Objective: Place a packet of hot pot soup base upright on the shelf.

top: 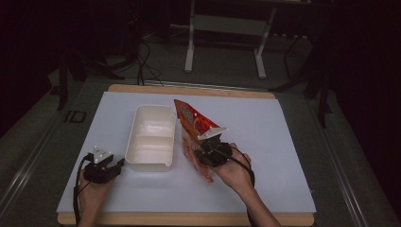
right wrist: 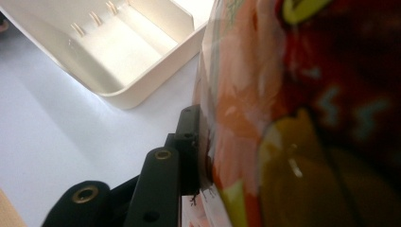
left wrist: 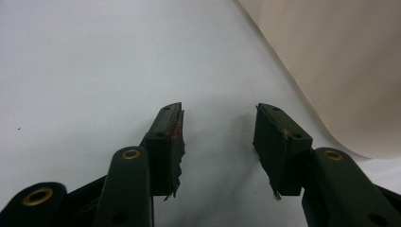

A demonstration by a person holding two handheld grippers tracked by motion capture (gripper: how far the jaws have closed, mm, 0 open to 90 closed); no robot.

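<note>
Jaws of the right gripper [top: 211, 150] pinch the red-orange snack bag [top: 195, 124], tilted just right of the white divided container [top: 150, 137] on the table [top: 265, 142] in high view; left gripper [left wrist: 218, 137] view: jaws spread over bare surface, container wall beside; right gripper view: jaw pressed against bag.

High view overhead; gripper views close, sharing container [top: 150, 137].
</note>
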